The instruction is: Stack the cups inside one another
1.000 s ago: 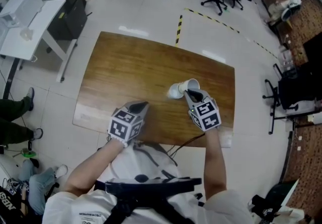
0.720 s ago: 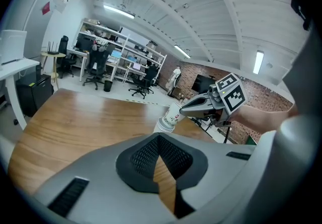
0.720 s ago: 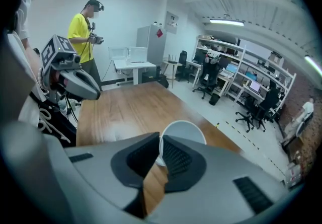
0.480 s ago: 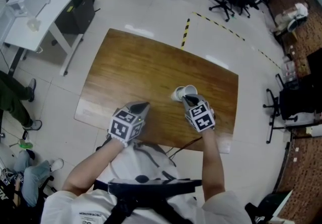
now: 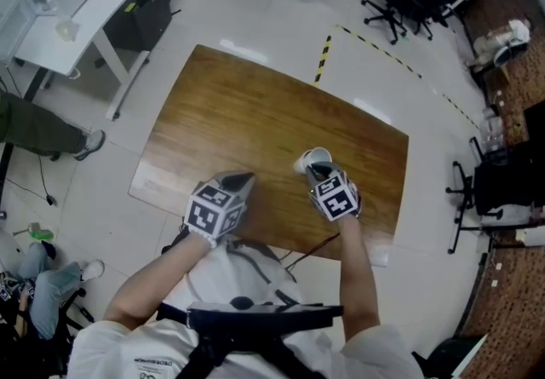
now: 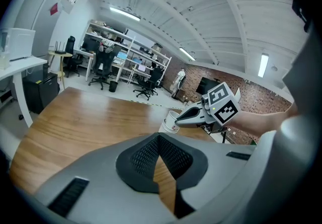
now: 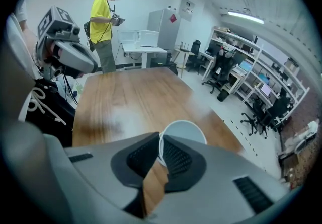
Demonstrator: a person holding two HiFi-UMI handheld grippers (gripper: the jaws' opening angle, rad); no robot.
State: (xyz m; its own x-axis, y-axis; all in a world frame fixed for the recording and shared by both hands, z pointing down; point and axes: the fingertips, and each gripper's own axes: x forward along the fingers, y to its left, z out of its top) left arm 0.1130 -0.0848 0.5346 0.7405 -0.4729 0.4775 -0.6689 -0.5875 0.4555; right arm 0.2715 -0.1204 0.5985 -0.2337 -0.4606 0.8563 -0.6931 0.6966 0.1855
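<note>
Cup [image 5: 317, 156], white, sits right of centre over the table [image 5: 247, 105] in the head view, pinched by the right tool [image 5: 318, 169]; the left tool [image 5: 242, 178] is lower left. Left gripper view: its jaws meet on nothing; we cannot read the cup's red mark. Right gripper view: pads clamp the thin rim, which we judge could buckle or slip.

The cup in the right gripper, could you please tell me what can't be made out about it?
Base of the cup: right gripper view, hidden by the right gripper.
Whether it touches the table: head view, the right gripper covers it.
One cup or several nested: left gripper view, too small.
</note>
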